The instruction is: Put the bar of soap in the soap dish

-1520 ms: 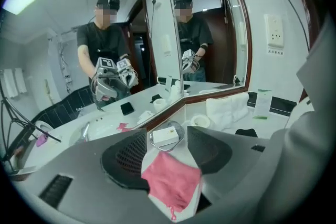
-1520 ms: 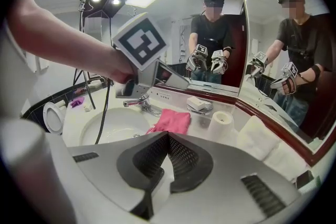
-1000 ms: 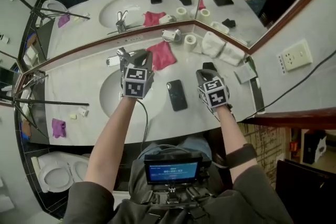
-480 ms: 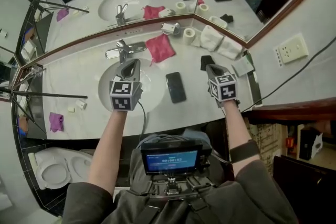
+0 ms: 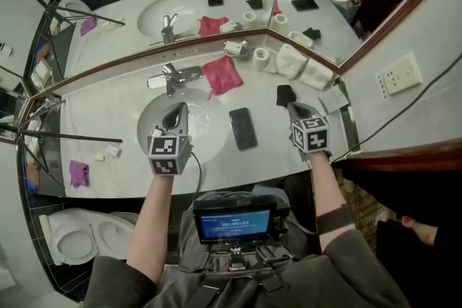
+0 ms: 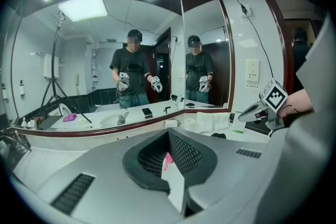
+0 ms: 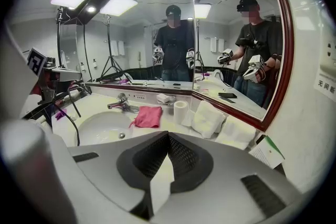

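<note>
left gripper: jaws together, empty, over basin, pointing at mirror | right gripper: jaws together, empty, by counter right front corner | soap: small white piece near counter's left front edge, well apart from both grippers; long axis too small to tell

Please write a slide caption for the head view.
Left gripper over the sink, right gripper over the counter, both shut and empty; a phone lies between them.

I'm looking down at a bathroom: a sink with a tap set in a counter, corner mirrors, a toilet, folded towels.
</note>
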